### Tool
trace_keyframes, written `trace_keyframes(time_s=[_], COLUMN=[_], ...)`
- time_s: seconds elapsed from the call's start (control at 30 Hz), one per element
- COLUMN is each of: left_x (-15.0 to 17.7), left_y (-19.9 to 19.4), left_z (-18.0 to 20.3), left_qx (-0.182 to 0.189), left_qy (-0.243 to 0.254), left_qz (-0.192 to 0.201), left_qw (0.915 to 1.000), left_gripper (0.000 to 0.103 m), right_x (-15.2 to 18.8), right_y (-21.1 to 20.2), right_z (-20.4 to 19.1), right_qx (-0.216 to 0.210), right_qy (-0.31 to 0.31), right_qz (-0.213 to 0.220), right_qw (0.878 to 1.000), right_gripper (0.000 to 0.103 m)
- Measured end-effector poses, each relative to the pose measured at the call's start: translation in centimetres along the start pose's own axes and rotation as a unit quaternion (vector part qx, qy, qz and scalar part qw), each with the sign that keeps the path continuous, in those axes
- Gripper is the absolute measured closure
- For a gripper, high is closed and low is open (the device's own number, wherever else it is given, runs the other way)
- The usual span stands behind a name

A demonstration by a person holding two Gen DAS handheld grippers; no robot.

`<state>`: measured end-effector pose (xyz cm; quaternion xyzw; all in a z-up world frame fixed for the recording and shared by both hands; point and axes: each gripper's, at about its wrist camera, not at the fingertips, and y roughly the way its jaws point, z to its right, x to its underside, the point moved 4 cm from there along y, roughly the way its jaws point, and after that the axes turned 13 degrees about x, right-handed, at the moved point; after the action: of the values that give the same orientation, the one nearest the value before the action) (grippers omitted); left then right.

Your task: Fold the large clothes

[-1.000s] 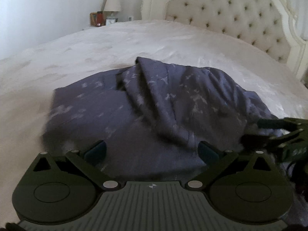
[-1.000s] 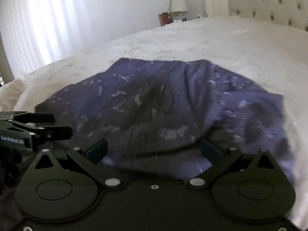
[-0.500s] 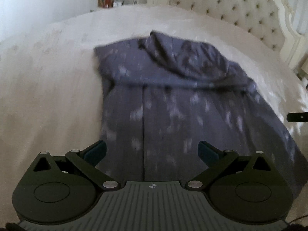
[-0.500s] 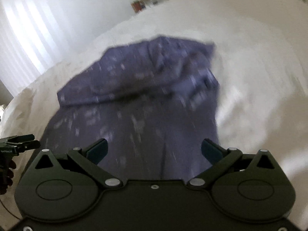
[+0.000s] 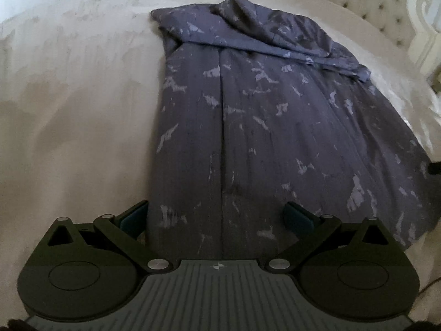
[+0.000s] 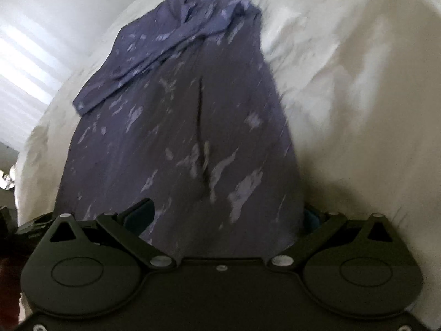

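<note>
A large dark purple garment (image 5: 275, 115) with pale flecks lies stretched out on the white bed (image 5: 69, 96), its far end folded back in a rumpled band. It also shows in the right wrist view (image 6: 179, 143). My left gripper (image 5: 217, 216) is open, jaws wide, over the garment's near left part. My right gripper (image 6: 226, 215) is open over the near right part; cloth runs between its fingers and covers much of the right finger (image 6: 311, 218). The left gripper's tip (image 6: 24, 223) shows at the right view's left edge.
A tufted cream headboard (image 5: 358, 2) stands at the far right of the bed. A bright curtained window (image 6: 27, 55) is at the left in the right wrist view. White bedding surrounds the garment on both sides.
Both grippers have pulled back and up and moved apart. The garment, bunched in a heap a second ago, now lies drawn out long and flat toward me.
</note>
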<state>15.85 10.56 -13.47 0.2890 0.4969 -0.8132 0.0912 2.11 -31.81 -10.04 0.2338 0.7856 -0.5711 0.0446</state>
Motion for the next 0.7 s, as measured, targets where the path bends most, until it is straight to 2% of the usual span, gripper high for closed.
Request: trace_keyframes(time_s=[0.23,0.57,0.6,0.63,0.67,0.7], left_x=[0.6,0.5,0.5,0.5,0.6,0.8], left_y=[0.3,0.4,0.2,0.0,-0.3,-0.7], left_z=[0.0,-0.2,0.0,0.2,0.4,0.7], left_qx=[0.005,0.014,0.014,0.017,0.023,0.029], left_qy=[-0.009,-0.023,-0.022,-0.020,-0.017,-0.014], left_qz=[-0.025,-0.013,-0.011,-0.007,-0.002,0.003], left_qw=[0.9996,0.9996,0.9996,0.9996,0.9996,0.9995], left_gripper=[0.000,0.001,0.007,0.020,0.026,0.037], right_x=[1.2,1.1,1.1,1.1,1.1,1.2], right_y=[1.0,1.5,1.5,1.5,1.4,1.4], right_z=[-1.4,-1.3,-1.3,-1.3,-1.5,-1.5], right_qx=[-0.019,-0.033,-0.033,-0.034,-0.035,-0.038], right_qy=[-0.029,-0.024,-0.025,-0.026,-0.027,-0.030], right_qz=[-0.038,-0.046,-0.047,-0.049,-0.050,-0.053], right_qw=[0.999,0.998,0.998,0.998,0.998,0.997], right_gripper=[0.000,0.000,0.000,0.000,0.000,0.000])
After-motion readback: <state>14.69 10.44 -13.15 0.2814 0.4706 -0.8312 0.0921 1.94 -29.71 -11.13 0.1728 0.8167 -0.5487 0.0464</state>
